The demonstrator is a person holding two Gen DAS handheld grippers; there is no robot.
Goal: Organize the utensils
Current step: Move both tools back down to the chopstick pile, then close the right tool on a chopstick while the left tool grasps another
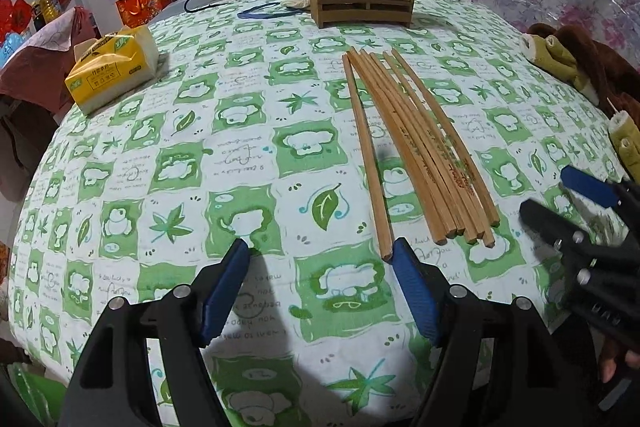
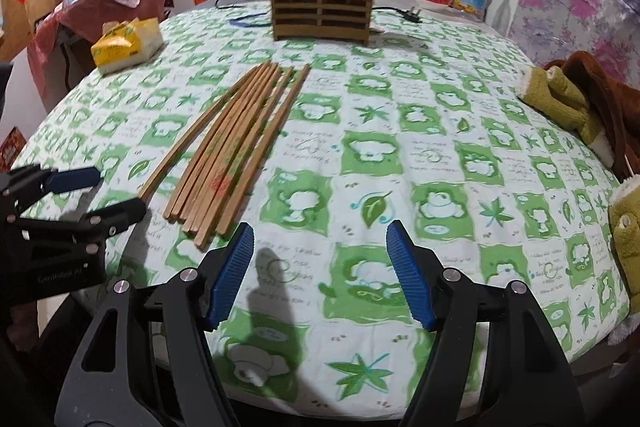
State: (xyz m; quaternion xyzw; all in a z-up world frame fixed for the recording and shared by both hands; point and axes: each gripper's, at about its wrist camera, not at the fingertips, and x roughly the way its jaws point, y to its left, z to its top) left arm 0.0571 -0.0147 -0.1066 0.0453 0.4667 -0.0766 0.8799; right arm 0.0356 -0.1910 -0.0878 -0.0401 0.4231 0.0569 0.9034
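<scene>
Chopsticks (image 1: 416, 151) lie bundled on the tablecloth (image 1: 200, 155) just ahead and to the right of my left gripper (image 1: 320, 291), whose jaws stand apart and empty. My right gripper (image 2: 320, 271) is likewise spread, the bundle ahead to its left. Beyond both stands the slatted wooden holder (image 2: 322, 9), I judge their destination, already holding a few.

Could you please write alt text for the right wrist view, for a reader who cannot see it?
A bundle of wooden chopsticks lies on a green-and-white tablecloth, left of the open right gripper. A slatted wooden utensil holder stands at the far edge; the left gripper enters from the left, jaws apart.
</scene>
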